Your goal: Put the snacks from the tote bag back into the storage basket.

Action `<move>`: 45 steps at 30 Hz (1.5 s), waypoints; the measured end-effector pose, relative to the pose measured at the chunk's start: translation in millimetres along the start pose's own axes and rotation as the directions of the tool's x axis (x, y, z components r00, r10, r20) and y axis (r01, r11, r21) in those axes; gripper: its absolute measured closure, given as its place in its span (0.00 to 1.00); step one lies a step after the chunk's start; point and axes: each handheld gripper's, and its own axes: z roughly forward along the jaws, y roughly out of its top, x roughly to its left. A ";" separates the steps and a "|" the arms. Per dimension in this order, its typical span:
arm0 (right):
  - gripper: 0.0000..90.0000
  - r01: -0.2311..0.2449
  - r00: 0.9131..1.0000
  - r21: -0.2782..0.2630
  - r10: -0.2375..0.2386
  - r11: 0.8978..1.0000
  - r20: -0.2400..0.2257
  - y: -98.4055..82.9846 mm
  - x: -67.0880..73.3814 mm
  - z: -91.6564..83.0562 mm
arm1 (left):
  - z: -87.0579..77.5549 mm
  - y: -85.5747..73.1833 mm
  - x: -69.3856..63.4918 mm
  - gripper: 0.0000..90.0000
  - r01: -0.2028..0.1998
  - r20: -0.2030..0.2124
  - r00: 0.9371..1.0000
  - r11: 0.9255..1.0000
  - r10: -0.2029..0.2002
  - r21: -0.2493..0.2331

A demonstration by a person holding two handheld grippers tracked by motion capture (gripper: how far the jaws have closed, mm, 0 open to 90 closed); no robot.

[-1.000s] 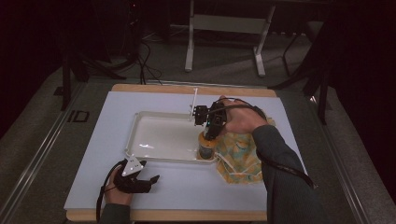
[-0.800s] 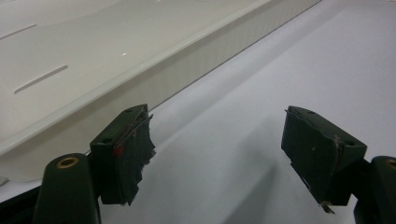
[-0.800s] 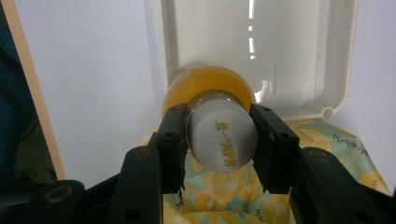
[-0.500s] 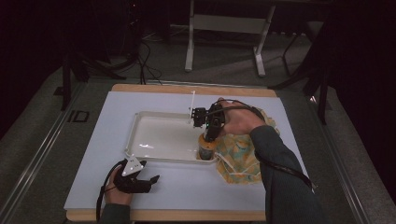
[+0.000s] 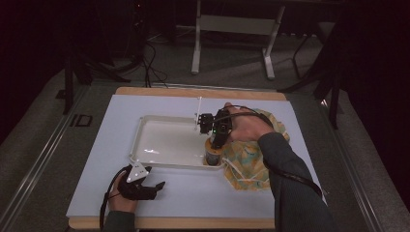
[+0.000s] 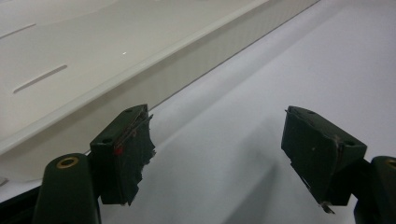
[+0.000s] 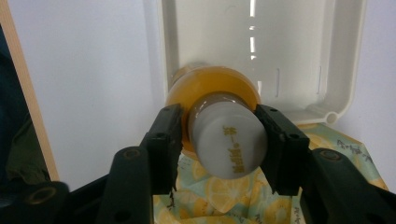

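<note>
Dim room, grey floor (image 5: 43, 145), metal stand legs (image 5: 232, 43), cables (image 5: 152, 63) beyond the table (image 5: 121, 121).

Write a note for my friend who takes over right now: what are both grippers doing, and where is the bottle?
Right gripper: shut on the cap of the small yellow bottle, holding it upright at the near right corner of the white tray.
Left gripper: open, holding nothing, resting on the table in front of the tray.
A lemon-print cloth lies beside the tray on the right.
Done: bottle gripped and brought to the tray corner.
Left: probably let go of the bottle there; whether it already touches the tray floor is unclear.
</note>
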 end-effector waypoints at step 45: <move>0.44 -0.027 0.997 -0.164 0.038 0.986 0.065 -20.8 4.7 -27.6 | 0.2 0.1 0.1 0.27 0.004 0.002 1.000 1.000 -0.004 0.003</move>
